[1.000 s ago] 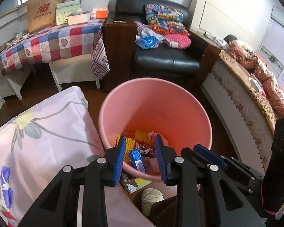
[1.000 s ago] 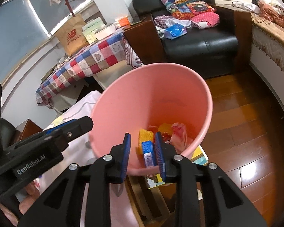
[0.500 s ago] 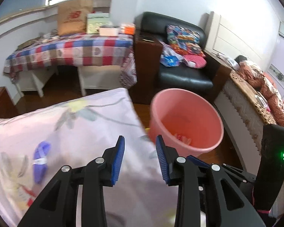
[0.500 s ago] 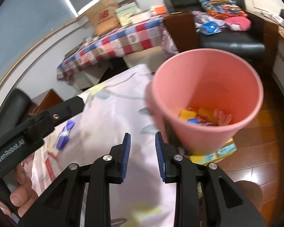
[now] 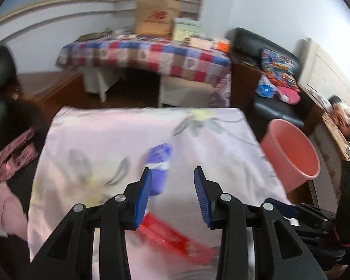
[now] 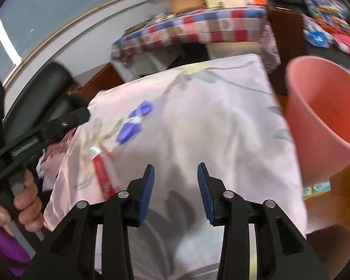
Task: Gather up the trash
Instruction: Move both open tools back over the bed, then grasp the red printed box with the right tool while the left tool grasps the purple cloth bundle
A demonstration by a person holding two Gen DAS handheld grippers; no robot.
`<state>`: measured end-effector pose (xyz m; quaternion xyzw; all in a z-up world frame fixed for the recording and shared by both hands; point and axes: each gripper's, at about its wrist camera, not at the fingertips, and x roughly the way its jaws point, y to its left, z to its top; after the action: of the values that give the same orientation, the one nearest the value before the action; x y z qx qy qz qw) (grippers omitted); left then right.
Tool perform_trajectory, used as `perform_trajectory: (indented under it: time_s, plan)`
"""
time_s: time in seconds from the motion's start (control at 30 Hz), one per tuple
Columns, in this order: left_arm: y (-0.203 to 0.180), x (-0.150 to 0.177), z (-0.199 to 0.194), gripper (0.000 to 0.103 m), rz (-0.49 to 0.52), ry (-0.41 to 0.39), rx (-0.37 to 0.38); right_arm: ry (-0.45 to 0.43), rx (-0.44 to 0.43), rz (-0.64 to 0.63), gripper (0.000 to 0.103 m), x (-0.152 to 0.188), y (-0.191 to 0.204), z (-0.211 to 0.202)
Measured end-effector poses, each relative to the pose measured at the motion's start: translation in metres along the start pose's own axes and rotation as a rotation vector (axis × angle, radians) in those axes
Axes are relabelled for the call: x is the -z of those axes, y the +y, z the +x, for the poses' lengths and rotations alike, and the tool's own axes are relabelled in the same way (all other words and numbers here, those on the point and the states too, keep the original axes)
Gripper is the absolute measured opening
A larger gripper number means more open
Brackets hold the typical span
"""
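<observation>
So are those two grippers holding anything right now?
No. The left gripper and right gripper are both open with nothing between their fingers.

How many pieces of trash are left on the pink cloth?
2: a blue wrapper near the cloth's middle, and a red wrapper nearer, below the left tongs. More may hide behind them.

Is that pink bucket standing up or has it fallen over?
Upright. The pink bucket stands beside the cloth-covered table with its open mouth facing up. Its contents cannot be made out from here.
</observation>
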<state>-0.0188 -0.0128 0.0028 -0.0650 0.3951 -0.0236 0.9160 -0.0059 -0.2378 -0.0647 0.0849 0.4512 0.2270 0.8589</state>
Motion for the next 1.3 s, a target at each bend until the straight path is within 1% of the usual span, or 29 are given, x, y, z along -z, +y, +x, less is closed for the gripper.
perform_trajectory:
  time_s: [0.07, 0.2, 0.33, 0.47, 0.57, 0.67, 0.83, 1.0, 1.03, 1.07, 1.1, 1.13, 1.2, 1.3]
  plan:
    - [0.019, 0.007, 0.002, 0.037, -0.032, 0.016, -0.026, 0.012, -0.019, -0.039, 0.039, 0.0, 0.015, 0.003]
    - [0.042, 0.018, 0.001, 0.037, -0.07, 0.023, -0.066, 0.041, -0.068, -0.083, 0.039, -0.004, 0.036, 0.01]
    - [0.053, 0.02, -0.002, 0.037, -0.088, 0.018, -0.081, 0.083, -0.101, -0.143, 0.04, -0.005, 0.058, 0.02]
    - [0.061, 0.019, -0.001, 0.037, -0.108, 0.019, -0.085, 0.138, -0.118, -0.207, 0.046, -0.001, 0.079, 0.035]
    - [0.064, 0.018, 0.001, 0.037, -0.106, 0.026, -0.081, 0.179, -0.114, -0.244, 0.046, 0.002, 0.088, 0.047]
    - [0.066, 0.018, 0.004, 0.037, -0.11, 0.036, -0.072, 0.203, -0.102, -0.275, 0.046, 0.004, 0.095, 0.057]
    - [0.072, 0.018, 0.012, 0.037, -0.127, 0.066, -0.051, 0.199, -0.068, -0.329, 0.046, 0.003, 0.104, 0.066]
    - [0.077, 0.018, 0.016, 0.037, -0.136, 0.075, -0.045, 0.196, -0.057, -0.368, 0.046, 0.003, 0.111, 0.075]
    - [0.076, 0.018, 0.016, 0.037, -0.135, 0.074, -0.046, 0.201, -0.058, -0.377, 0.046, 0.004, 0.112, 0.076]
    - [0.077, 0.018, 0.017, 0.037, -0.134, 0.074, -0.047, 0.201, -0.061, -0.384, 0.037, 0.005, 0.112, 0.077]
    - [0.076, 0.018, 0.016, 0.037, -0.136, 0.074, -0.047, 0.201, -0.06, -0.401, 0.031, 0.007, 0.114, 0.077]
    - [0.077, 0.018, 0.017, 0.037, -0.138, 0.076, -0.046, 0.2, -0.057, -0.413, 0.028, 0.008, 0.115, 0.077]
    - [0.078, 0.017, 0.02, 0.037, -0.14, 0.079, -0.044, 0.189, -0.059, -0.416, 0.027, 0.01, 0.114, 0.073]
    - [0.077, 0.016, 0.023, 0.037, -0.14, 0.079, -0.039, 0.166, -0.065, -0.376, 0.026, 0.01, 0.104, 0.063]
